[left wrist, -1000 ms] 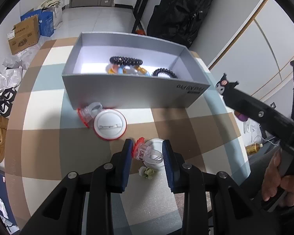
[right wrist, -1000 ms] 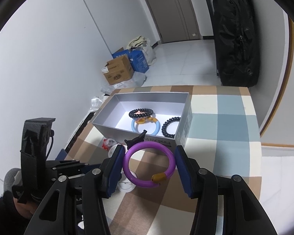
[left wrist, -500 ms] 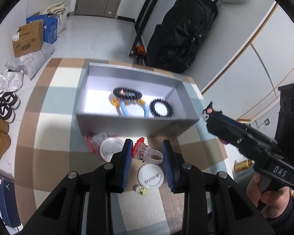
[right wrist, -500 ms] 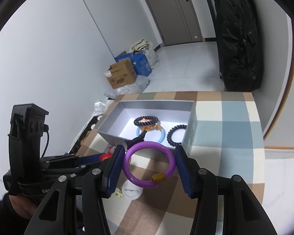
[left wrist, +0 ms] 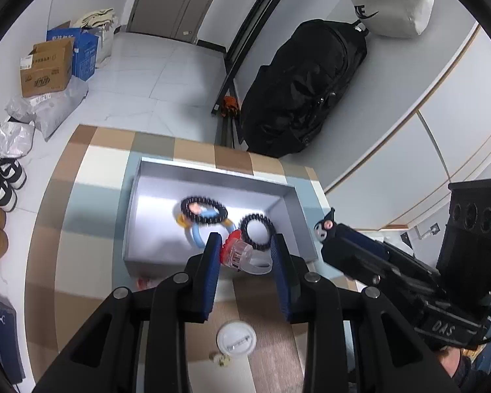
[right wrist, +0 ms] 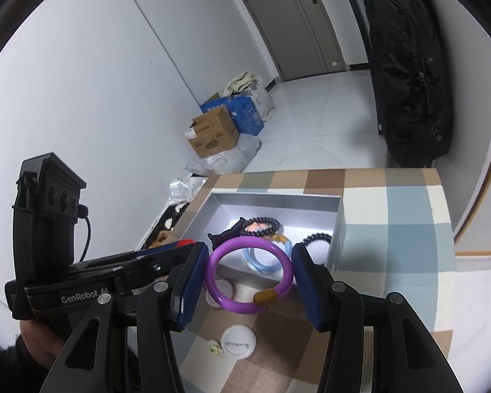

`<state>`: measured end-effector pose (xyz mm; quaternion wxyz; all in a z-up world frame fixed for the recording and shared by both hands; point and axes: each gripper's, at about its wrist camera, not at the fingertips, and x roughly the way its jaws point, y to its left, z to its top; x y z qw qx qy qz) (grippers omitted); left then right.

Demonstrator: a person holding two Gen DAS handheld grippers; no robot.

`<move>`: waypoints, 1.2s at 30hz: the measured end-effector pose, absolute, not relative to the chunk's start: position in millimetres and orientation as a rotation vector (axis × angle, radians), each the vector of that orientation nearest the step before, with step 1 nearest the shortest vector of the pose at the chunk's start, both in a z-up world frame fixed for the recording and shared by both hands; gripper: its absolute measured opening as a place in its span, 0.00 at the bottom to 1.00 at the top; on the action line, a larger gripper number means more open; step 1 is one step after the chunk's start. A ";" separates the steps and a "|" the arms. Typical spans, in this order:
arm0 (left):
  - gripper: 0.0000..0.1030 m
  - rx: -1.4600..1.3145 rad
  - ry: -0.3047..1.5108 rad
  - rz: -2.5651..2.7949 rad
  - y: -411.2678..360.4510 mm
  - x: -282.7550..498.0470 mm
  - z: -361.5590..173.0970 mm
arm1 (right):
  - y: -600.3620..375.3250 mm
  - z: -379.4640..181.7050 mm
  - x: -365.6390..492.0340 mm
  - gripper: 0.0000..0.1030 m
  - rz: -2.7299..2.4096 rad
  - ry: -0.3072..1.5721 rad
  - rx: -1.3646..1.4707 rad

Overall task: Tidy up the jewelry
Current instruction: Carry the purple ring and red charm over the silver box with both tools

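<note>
Transfer step: left claw clamped on clear ring, right claw clamped on purple bangle; next, release into grey box.

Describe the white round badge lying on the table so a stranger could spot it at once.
On the checked tablecloth, look on the near side of the grey box. The white badge lies pin-side up beside a tiny flower charm, and unlike the other badge, it has no red rim.
</note>
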<state>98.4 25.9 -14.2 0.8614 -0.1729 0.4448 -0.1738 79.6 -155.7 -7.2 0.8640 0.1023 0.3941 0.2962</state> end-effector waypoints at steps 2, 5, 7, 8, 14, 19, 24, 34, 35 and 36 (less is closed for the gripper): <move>0.24 -0.377 0.931 -0.363 27.4 101.1 -14.1 | -153.9 -6.7 84.8 0.50 0.624 0.826 0.219; 0.24 -0.396 0.926 -0.362 28.6 105.1 -12.6 | -154.1 -6.6 91.5 0.50 0.628 0.830 0.235; 0.24 -0.402 0.923 -0.363 28.5 108.9 -11.1 | -154.7 -6.1 95.8 0.50 0.626 0.831 0.243; 0.24 -0.402 0.921 -0.362 28.4 110.3 -10.9 | -155.2 -5.9 97.6 0.50 0.626 0.831 0.248; 0.24 -0.416 0.936 -0.346 29.8 124.4 -16.6 | -154.3 -8.4 112.8 0.50 0.628 0.848 0.271; 0.24 -0.441 0.952 -0.328 34.5 135.4 -21.8 | -154.7 -17.1 124.4 0.50 0.624 0.876 0.287; 0.24 -0.453 0.965 -0.324 34.2 142.6 -25.9 | -157.0 -22.0 134.4 0.50 0.618 0.893 0.303; 0.24 -0.459 1.017 -0.318 30.9 148.9 -38.3 | -158.8 -32.0 142.4 0.50 0.601 0.928 0.334; 0.24 -0.460 1.019 -0.317 30.5 149.1 -38.6 | -159.1 -32.9 142.9 0.50 0.600 0.931 0.339; 0.24 -0.464 1.020 -0.312 30.4 149.3 -38.9 | -159.5 -33.5 143.4 0.50 0.599 0.933 0.343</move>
